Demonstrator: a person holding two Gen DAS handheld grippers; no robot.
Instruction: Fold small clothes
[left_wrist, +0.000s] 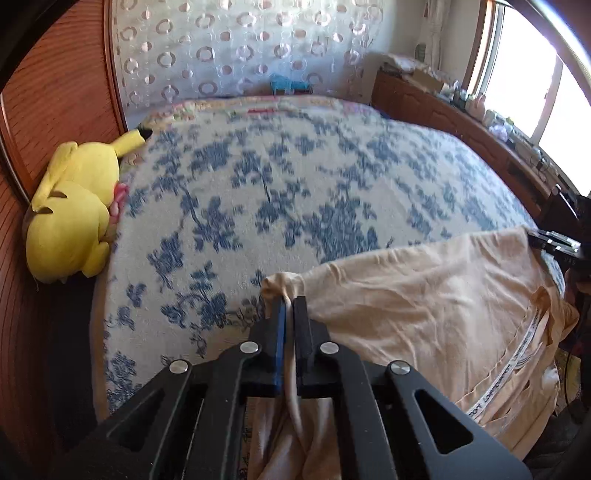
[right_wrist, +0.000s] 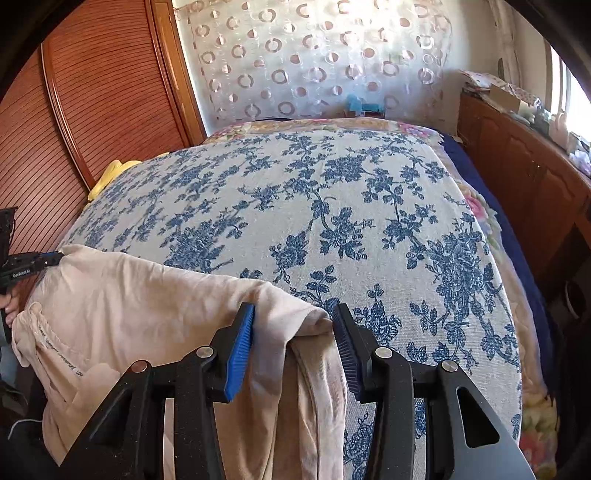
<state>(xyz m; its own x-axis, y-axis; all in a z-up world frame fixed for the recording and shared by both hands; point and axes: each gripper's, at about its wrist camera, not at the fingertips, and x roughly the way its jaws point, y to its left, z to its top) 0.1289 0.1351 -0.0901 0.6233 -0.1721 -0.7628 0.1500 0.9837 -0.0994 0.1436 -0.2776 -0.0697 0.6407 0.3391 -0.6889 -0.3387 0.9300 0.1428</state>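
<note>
The left tool (left_wrist: 289, 301) is pinching the soft, limp beige garment (left_wrist: 424, 295) at a corner; the right tool (right_wrist: 293, 326), seemingly wide apart, is straddling another corner.

Black left gripper (left_wrist: 290, 301), blue-padded right gripper (right_wrist: 293, 325), silver screws

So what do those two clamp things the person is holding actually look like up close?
Both are matte black linkage frames with triangular cut-outs and round silver pivot pins. The left gripper has slim black fingers, one faced with a blue pad. The right gripper carries ribbed blue rubber pads. Seen from the right wrist, the left one's body bears small white lettering.
</note>
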